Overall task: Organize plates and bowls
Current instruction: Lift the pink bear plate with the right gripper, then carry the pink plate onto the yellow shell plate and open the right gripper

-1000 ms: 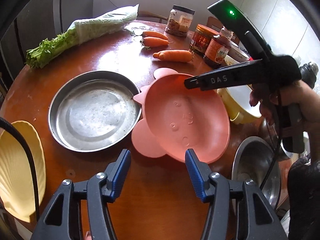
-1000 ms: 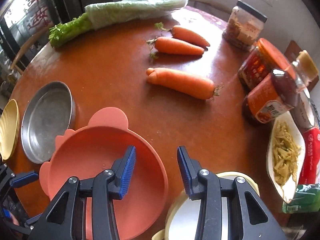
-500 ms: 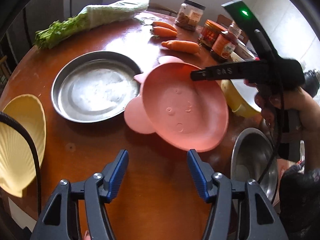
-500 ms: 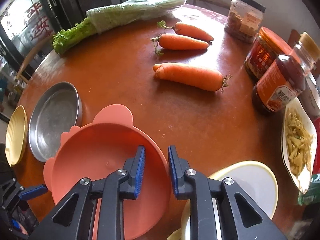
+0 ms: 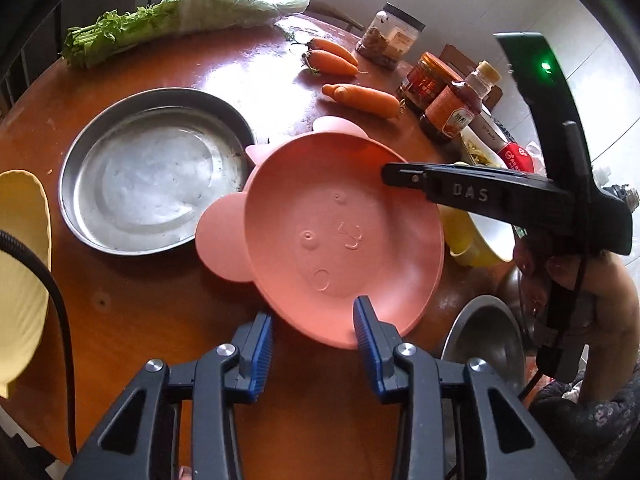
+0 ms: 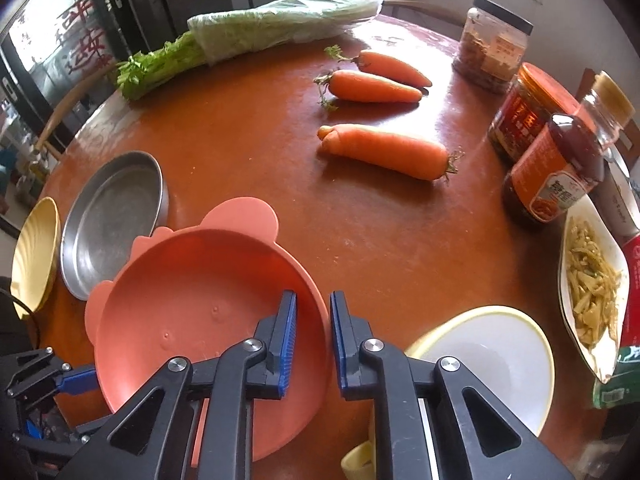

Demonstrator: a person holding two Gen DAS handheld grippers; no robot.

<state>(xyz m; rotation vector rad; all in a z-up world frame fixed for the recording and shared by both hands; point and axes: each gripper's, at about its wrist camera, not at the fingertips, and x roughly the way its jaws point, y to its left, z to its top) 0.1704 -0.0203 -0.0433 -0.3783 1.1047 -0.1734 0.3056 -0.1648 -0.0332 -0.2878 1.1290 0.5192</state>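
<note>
A pink bear-eared bowl [image 5: 340,232] sits tilted over the brown round table [image 5: 168,320], beside a steel plate [image 5: 152,176]. My right gripper [image 6: 313,320] is shut on the bowl's rim [image 6: 316,300]. In the left wrist view its black finger [image 5: 404,172] lies over the far right rim. My left gripper [image 5: 314,328] is at the bowl's near edge with its jaws closing. The right pad [image 5: 366,328] overlaps the rim and the left pad stands clear of it. A yellow shell-shaped plate [image 5: 20,260] lies at the left edge.
A yellow-rimmed white bowl [image 6: 480,356] and a steel bowl [image 5: 484,336] sit to the right of the pink one. Three carrots [image 6: 384,152], sauce jars [image 6: 552,172], a dish of shredded vegetables [image 6: 592,280] and bagged celery [image 6: 260,28] fill the far side.
My right jaws have closed onto the pink bowl's rim. The bowl now sits tilted and nearer the left gripper, whose jaws have narrowed around its near edge.
</note>
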